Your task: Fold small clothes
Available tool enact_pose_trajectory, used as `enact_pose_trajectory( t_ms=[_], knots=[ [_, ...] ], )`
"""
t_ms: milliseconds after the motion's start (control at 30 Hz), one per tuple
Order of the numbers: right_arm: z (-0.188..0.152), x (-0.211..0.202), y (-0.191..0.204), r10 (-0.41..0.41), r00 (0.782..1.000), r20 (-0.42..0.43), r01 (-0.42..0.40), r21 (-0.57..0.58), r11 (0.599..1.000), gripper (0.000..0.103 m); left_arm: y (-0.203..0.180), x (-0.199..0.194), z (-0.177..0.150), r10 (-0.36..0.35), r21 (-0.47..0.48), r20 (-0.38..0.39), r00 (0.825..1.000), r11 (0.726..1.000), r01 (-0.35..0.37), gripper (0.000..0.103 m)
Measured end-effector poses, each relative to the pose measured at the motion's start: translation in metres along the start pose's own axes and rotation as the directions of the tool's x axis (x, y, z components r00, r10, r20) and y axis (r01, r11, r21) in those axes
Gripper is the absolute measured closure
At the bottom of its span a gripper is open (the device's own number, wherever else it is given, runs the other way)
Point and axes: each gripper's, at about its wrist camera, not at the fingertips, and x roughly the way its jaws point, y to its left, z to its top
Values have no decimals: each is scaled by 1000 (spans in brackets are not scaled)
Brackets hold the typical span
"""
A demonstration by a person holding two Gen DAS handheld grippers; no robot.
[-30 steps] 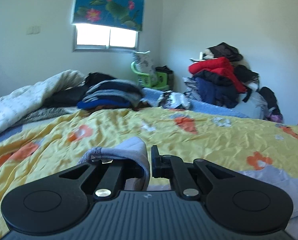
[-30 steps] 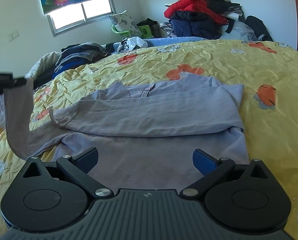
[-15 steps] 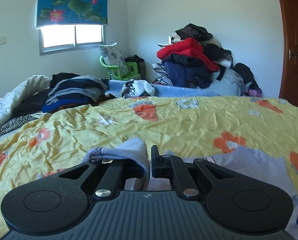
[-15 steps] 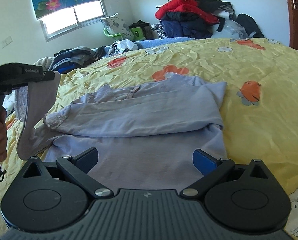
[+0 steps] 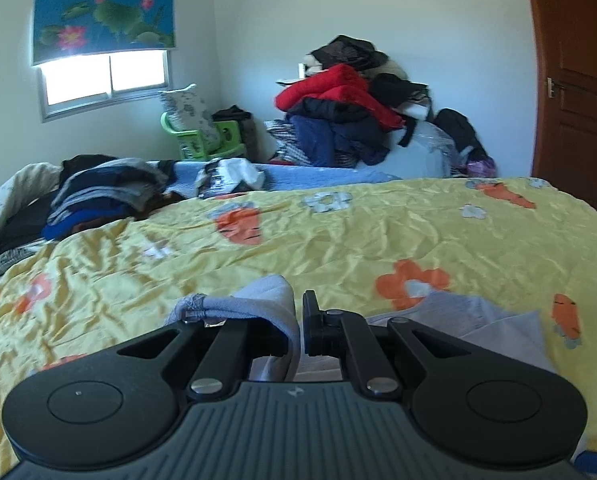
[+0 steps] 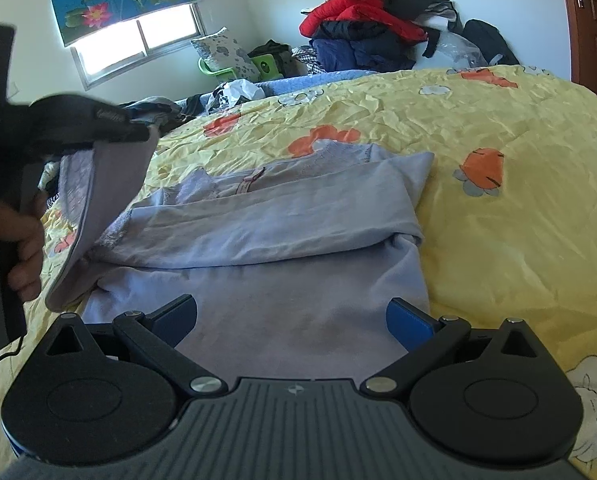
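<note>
Since the earlier frames, the left gripper (image 6: pixel 138 136) has been carried, with the clamped sleeve (image 6: pixel 94 216), further inward over the garment's left edge, and its view has been swung toward the door side of the room. The right gripper has been kept in place.

Left wrist view: the left gripper (image 5: pixel 300 328) is seen with its jaws drawn narrow, nipped on a fold of the sleeve (image 5: pixel 258 300), whose gathered cuff is draped over the left finger. A yellow quilt (image 5: pixel 338 248) with orange carrot and flower prints is recorded beneath, spread across the bed. Part of the lavender top (image 5: pixel 478 316) is visible at lower right, lying on the quilt. A stack of folded clothes (image 5: pixel 106 196) is noted at the far left of the bed, a heap of coats (image 5: pixel 346 112) against the far wall, a window (image 5: pixel 106 76) under a lotus-print blind, and a brown door (image 5: pixel 578 80) at the right.

Right wrist view: the right gripper (image 6: pixel 292 320) is held low over the lower part of the lavender top (image 6: pixel 282 240), its jaws spread wide and nothing gripped between them. The top is laid flat on the quilt (image 6: pixel 518 220), with one sleeve folded across the chest. At the left, the other sleeve is lifted clear of the bed by the left gripper, the fabric hanging down to the garment's left side. The person's hand (image 6: pixel 18 248) is seen wrapped around that gripper's handle.
</note>
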Motion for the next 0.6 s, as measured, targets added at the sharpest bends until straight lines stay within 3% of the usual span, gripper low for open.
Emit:
enact_pose_trajectory(
  t_ms=[600],
  knots=[
    [-7, -13, -39, -69, 998, -1, 69, 42, 997, 1, -102, 33, 5, -153, 105, -68, 986, 982, 160, 96]
  ],
)
